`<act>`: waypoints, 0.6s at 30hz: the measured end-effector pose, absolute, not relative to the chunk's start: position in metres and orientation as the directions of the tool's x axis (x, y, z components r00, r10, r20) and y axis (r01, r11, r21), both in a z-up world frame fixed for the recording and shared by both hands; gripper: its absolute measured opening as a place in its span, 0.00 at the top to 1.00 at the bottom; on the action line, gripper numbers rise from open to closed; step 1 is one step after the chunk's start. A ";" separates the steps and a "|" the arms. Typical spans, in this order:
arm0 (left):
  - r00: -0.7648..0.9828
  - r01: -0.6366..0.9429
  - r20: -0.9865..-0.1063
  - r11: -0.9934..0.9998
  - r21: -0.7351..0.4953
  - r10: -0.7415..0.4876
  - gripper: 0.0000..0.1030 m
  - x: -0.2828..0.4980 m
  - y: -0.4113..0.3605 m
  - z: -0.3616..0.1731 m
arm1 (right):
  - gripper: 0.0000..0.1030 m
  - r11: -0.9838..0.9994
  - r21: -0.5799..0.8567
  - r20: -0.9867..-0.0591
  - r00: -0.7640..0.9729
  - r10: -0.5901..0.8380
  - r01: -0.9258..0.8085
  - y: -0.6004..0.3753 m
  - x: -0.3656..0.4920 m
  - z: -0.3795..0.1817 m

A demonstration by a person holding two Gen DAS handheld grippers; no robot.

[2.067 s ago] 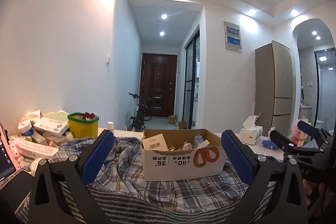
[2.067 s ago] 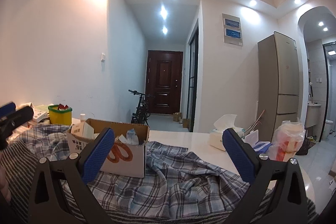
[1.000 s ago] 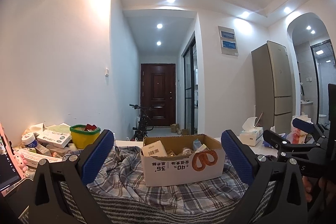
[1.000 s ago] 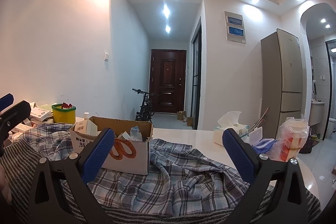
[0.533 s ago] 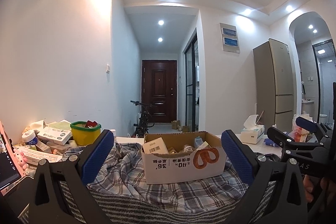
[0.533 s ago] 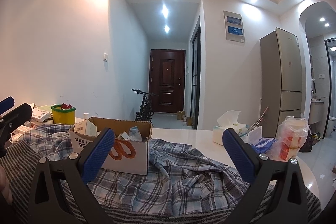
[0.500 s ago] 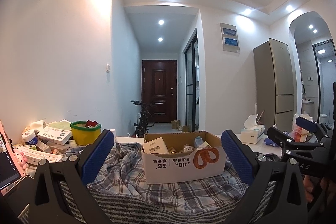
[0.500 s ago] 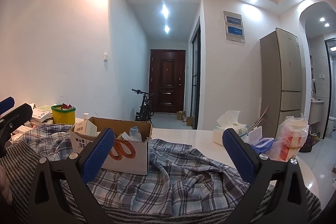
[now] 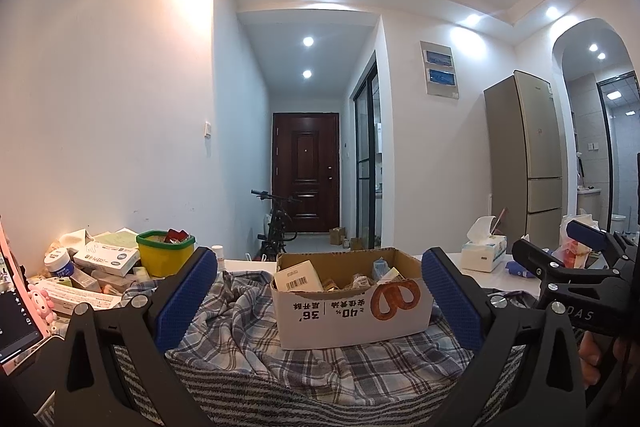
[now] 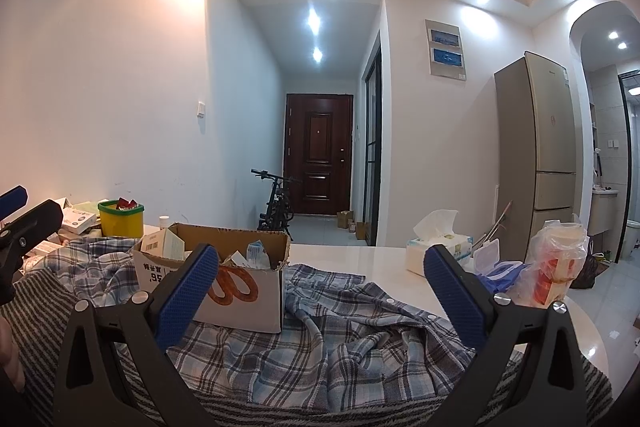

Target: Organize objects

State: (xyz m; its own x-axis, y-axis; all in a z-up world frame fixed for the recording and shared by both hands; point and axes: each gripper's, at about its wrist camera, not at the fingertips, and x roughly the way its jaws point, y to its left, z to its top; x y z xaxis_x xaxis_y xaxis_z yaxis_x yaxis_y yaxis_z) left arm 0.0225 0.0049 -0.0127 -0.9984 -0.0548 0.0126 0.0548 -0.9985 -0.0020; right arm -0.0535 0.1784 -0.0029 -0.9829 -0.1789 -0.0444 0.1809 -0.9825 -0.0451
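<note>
Cardboard box [image 9: 352,301] of small odds and ends sits on a rumpled plaid shirt [image 9: 248,319], straight ahead of my left claw [image 9: 320,301] and off to the left of my right claw [image 10: 322,291]. Both claws are spread wide with nothing between the blue pads. My worry is the cloth: the box rests on loose folds, so if I nudge or drag it, the shirt may bunch and tip it, spilling the barcoded packet [image 9: 298,277] leaning at its edge. Reaching in with my jaws this wide, I could also catch the torn front flap. The two claws are near each other, so they might collide over the box. The clutter [image 9: 92,267] heaped at the left, just beside the yellow tub [image 9: 165,259], looks easy to knock over too
</note>
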 end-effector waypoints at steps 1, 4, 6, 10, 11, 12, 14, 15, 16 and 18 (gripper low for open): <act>-0.998 0.056 0.010 -0.998 -0.003 -0.056 0.00 0.022 0.005 -0.013 | 0.00 -0.983 -0.044 -0.045 -0.983 -0.179 0.181 0.179 -0.053 -0.003; -0.998 0.055 0.008 -0.998 -0.005 -0.055 0.00 0.022 0.005 -0.013 | 0.00 -0.983 -0.038 -0.048 -0.983 -0.178 0.180 0.180 -0.054 -0.002; -0.998 0.055 0.010 -0.998 -0.004 -0.055 0.00 0.021 0.005 -0.013 | 0.00 -0.983 -0.036 -0.049 -0.983 -0.178 0.179 0.180 -0.054 -0.002; -0.998 0.056 0.011 -0.998 -0.002 -0.056 0.00 0.021 0.005 -0.013 | 0.00 -0.983 -0.037 -0.054 -0.983 -0.177 0.179 0.179 -0.055 -0.002; -0.998 0.056 0.011 -0.998 -0.003 -0.056 0.00 0.021 0.005 -0.013 | 0.00 -0.983 -0.037 -0.057 -0.983 -0.177 0.179 0.178 -0.055 -0.002; -0.998 0.055 0.011 -0.998 -0.003 -0.055 0.00 0.021 0.005 -0.013 | 0.00 -0.983 -0.038 -0.058 -0.983 -0.176 0.179 0.178 -0.055 -0.002; -0.998 0.055 0.011 -0.998 -0.003 -0.055 0.00 0.021 0.005 -0.013 | 0.00 -0.983 -0.037 -0.060 -0.982 -0.176 0.179 0.179 -0.056 -0.002; -0.998 0.055 0.011 -0.998 -0.003 -0.055 0.00 0.021 0.005 -0.013 | 0.00 -0.983 -0.036 -0.061 -0.982 -0.176 0.179 0.179 -0.056 -0.002; -0.998 0.055 0.011 -0.998 -0.002 -0.055 0.00 0.021 0.005 -0.013 | 0.00 -0.983 -0.036 -0.061 -0.982 -0.176 0.179 0.179 -0.056 -0.002; -0.998 0.056 0.011 -0.998 -0.002 -0.056 0.00 0.021 0.005 -0.013 | 0.00 -0.983 -0.036 -0.061 -0.982 -0.176 0.179 0.179 -0.056 -0.002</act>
State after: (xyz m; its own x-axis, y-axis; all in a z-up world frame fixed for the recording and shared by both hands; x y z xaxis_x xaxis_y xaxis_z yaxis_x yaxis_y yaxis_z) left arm 0.0212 0.0049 -0.0132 -0.9984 -0.0555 0.0112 0.0555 -0.9985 -0.0017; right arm -0.0556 0.1789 -0.0019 -0.9824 -0.1764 -0.0612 0.1788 -0.9832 -0.0360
